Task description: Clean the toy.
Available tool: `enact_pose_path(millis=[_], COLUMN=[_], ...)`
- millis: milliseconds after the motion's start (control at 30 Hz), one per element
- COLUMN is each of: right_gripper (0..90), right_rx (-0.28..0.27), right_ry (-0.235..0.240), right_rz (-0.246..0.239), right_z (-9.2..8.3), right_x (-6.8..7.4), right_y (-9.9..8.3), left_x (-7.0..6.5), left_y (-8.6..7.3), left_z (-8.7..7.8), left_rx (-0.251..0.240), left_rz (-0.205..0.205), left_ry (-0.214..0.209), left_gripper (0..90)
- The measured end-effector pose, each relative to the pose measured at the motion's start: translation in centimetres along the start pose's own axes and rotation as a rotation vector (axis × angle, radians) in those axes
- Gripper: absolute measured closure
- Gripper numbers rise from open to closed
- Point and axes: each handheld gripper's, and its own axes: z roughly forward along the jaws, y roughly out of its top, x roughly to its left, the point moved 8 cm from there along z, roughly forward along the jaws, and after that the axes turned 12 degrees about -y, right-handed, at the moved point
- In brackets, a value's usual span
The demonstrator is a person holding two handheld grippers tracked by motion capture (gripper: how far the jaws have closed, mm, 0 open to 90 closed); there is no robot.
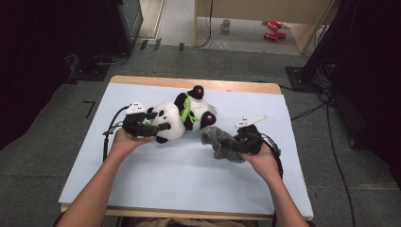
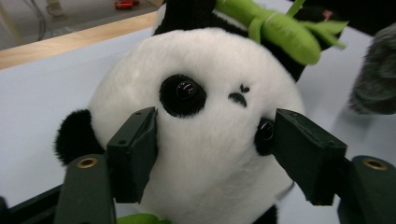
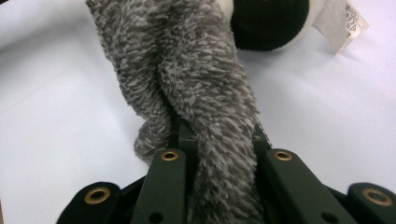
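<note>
The right gripper is clamped tight on a grey cloth, which is bunched up between its jaws and trails toward the panda. The left gripper is parked at the panda's head; its jaws are spread on either side of the face, and the pads look like they're barely brushing the fur rather than squeezing it, so it's read as open.

Best guess at the step: the panda is being steadied or lined up while the cloth is brought in, maybe to wipe or cover it. Next, the head would probably need to be pinched properly, or the left gripper backed off, before the cloth gets dragged across. Soft plush, so some squish and slip should be expected.

The panda is lying on its side on a white sheet over a wooden table, with the cloth just to its right. Beyond the panda, grey carpet can be seen, plus a mug and red cans on the floor farther back. Black stands and cables are off to the panda's right.
</note>
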Motion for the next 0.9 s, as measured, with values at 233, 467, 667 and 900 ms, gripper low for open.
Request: enact_pose_path(millis=[233,467,667,900], right_gripper=[77.3,76.4,76.5,76.4], right_rx=[0.016,0.032,0.051,0.043], right_ry=[0.003,-0.012,-0.012,-0.032], right_rz=[-0.001,0.012,0.044,0.036], right_z=[0.7,1.4,1.8,0.6], right_x=[0.2,-0.3,-1.1,-1.7], right_y=[-0.5,-1.3,-2.4,-3.5], left_x=[0.6,0.9,0.4,0.0], left_y=[-0.1,0.5,0.6,0.3], left_z=[-0.1,-1.2,-2.3,-3.9], left_rx=[-0.044,-0.101,-0.088,-0.07], left_rz=[-0.039,-0.1,-0.112,-0.134], left_ry=[-0.02,-0.039,-0.034,-0.02], left_gripper=[31.6,31.9,30.2,28.5])
